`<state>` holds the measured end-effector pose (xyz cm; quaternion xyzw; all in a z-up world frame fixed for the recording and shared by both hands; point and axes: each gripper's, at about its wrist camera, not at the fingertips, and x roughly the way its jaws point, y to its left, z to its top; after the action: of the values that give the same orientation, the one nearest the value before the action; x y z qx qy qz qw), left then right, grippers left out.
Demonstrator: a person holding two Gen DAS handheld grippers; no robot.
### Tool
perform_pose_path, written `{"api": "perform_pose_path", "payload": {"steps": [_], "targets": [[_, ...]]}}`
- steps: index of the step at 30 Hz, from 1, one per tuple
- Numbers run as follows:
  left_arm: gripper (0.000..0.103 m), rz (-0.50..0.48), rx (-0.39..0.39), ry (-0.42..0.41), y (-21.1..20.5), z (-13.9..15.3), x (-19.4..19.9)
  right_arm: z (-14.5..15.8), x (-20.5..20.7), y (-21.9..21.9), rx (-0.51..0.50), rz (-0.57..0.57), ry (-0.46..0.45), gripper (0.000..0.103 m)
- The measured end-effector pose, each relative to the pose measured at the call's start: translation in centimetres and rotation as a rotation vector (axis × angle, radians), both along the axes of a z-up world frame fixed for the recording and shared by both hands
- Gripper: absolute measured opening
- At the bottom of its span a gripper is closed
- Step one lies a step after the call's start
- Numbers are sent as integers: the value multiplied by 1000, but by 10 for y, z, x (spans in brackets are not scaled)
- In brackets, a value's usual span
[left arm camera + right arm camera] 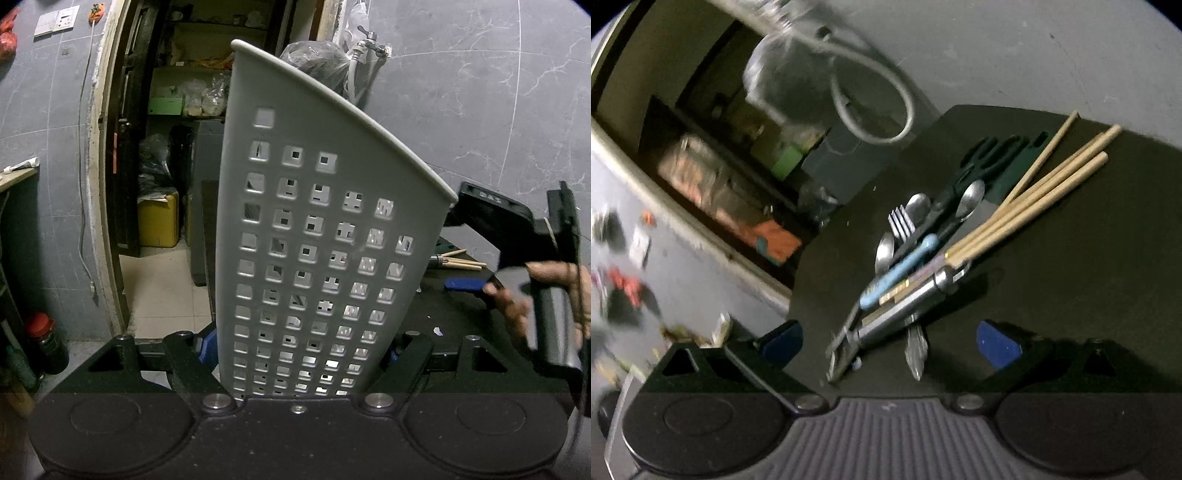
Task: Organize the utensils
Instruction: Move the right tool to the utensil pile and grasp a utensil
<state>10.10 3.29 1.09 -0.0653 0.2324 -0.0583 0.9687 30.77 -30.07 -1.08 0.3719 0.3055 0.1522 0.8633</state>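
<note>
Left gripper (301,354) clamped on the lower part of one grey perforated utensil holder (317,229), which stands nearly upright and fills the centre of the left wrist view; blue pads press its two sides. Right gripper (890,341), jaws apart, nothing between the blue pads; it hangs above the near end of a utensil pile (923,251) on the dark table (1071,295). In the left wrist view this gripper (517,236) shows at the right edge with one hand (546,295) on its handle. Pile count, right wrist view: four wooden chopsticks (1045,192), fanned toward the far right corner; three metal spoons (971,199) by their bowls; one fork (901,221), tines pointing away; one light blue handle (901,269); one dark pair of scissors (993,155) at the far end; one bright steel cylindrical handle (912,302) lying across the near end. Further metal pieces sit below it, too blurred to count. Pile lies to the right of the holder and apart from it. Background: one doorway (162,184) onto shelves, one yellow container (159,221) on the floor.
</note>
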Motion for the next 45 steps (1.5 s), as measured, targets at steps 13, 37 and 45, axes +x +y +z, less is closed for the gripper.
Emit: {"api": "perform_pose_path", "payload": {"steps": [13,37,45], "targets": [[79,-6,-4,0,2,0,1,-1,30,10,-20,-116,-18,102],[79,-6,-4,0,2,0,1,-11,29,2,85,-202,76,58],[79,-9,-6,3,2,-2,3,-24,36,-2,172,-231,137,27]]}}
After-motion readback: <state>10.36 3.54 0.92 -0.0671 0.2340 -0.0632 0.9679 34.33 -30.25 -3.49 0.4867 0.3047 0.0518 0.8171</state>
